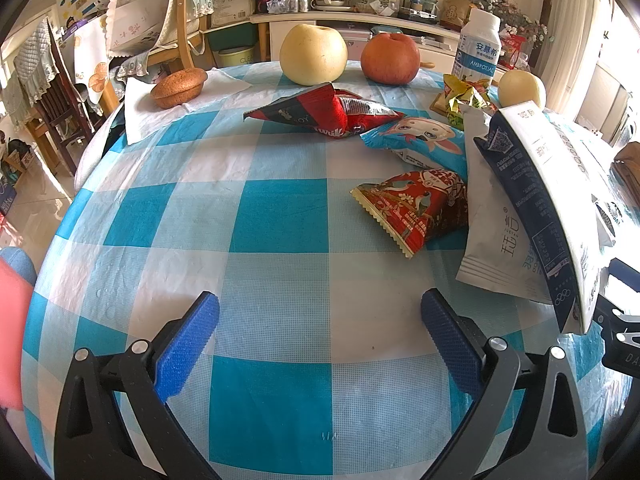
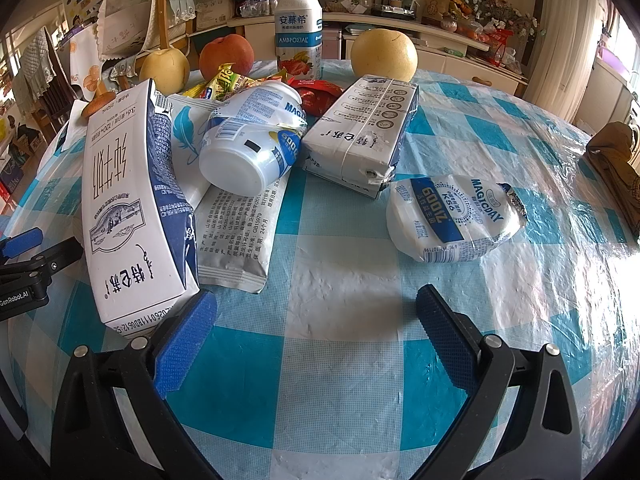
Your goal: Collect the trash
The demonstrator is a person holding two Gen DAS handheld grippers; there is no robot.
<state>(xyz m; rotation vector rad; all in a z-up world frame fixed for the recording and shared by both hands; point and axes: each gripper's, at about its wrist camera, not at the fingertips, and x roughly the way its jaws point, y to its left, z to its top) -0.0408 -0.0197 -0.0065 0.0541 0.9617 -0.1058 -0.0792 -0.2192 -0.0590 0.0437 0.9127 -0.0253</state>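
Note:
My left gripper (image 1: 320, 312) is open over bare checked cloth with nothing between its blue pads. Ahead of it lie a red snack wrapper (image 1: 316, 114), a blue cartoon wrapper (image 1: 416, 138), a red bird-print packet (image 1: 416, 210) and a white sachet (image 1: 496, 232), with a milk carton (image 1: 540, 200) at the right. My right gripper (image 2: 316, 312) is open too. Its left pad sits against the near end of a white and blue milk carton (image 2: 132, 200). Beyond lie a crushed yoghurt cup (image 2: 248, 144), a second carton (image 2: 360, 132), a flattened cup (image 2: 452, 216) and a white sachet (image 2: 240, 228).
Two yellow pears (image 1: 313, 54) (image 1: 522, 88), a red apple (image 1: 390, 58), an upright yoghurt bottle (image 1: 478, 46) and a muffin (image 1: 178, 86) on a napkin stand at the table's far side. A brown object (image 2: 616, 160) lies at the right edge. Chairs stand beyond the left rim.

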